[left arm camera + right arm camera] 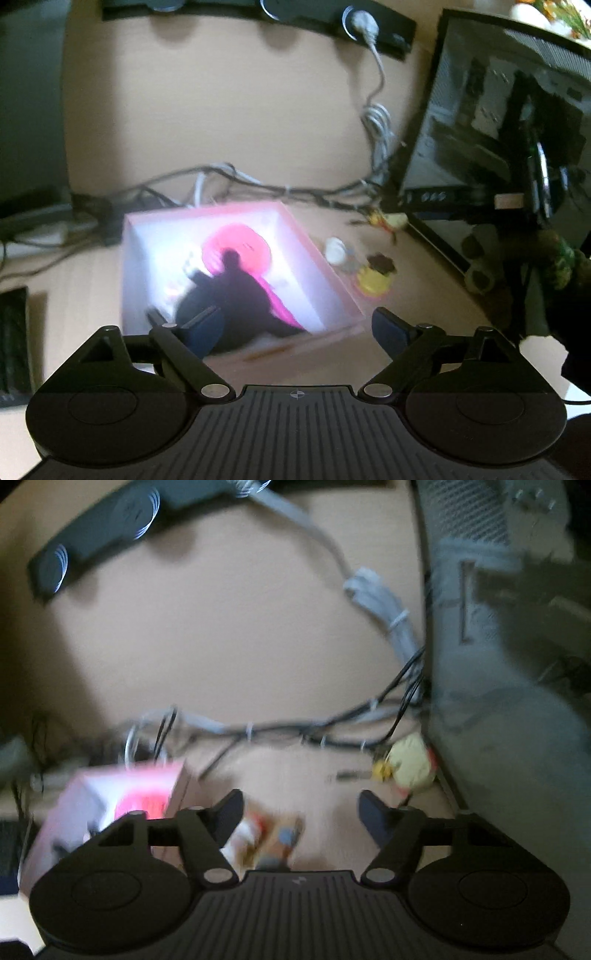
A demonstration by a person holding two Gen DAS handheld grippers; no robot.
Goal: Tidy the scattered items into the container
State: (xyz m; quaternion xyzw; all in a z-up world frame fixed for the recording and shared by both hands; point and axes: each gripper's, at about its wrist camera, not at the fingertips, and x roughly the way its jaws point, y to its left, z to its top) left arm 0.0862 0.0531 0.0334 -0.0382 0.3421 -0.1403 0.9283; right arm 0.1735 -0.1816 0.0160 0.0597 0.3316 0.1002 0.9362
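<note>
**A:** Start at the left edge of the left wrist view. What's there?

**B:** A dark keyboard (14, 343) at the edge, then the pink box (317, 254), open at the top, on the tan desk (229, 122). Its long axis runs from near-left to far-right across the view.

**A:** And inside it?

**B:** A bright pink item (240, 247), long and curved, reaching from the box's far middle down toward its near right corner. A black item (236, 295) lies over it. Both are blurred; I cannot name them.

**A:** The left gripper (295, 328)?

**B:** Jaws spread wide, nothing between them, hanging over the box's near edge.

**A:** Further right?

**B:** Just beside the box's right wall, outside it: a small white item (334, 249), then a yellow toy with a dark top (375, 275). Behind them a small yellow-and-red toy (388, 221) lies by the cable bundle (258, 184), next to the dark computer case (498, 110).

**A:** The right wrist view?

**B:** The pink box (110, 786) is at the left. The right gripper (299, 808) is released too, empty, above small blurred items (273, 834) on the desk. The pale yellow toy (406, 760) rests against the case (498, 701).
</note>
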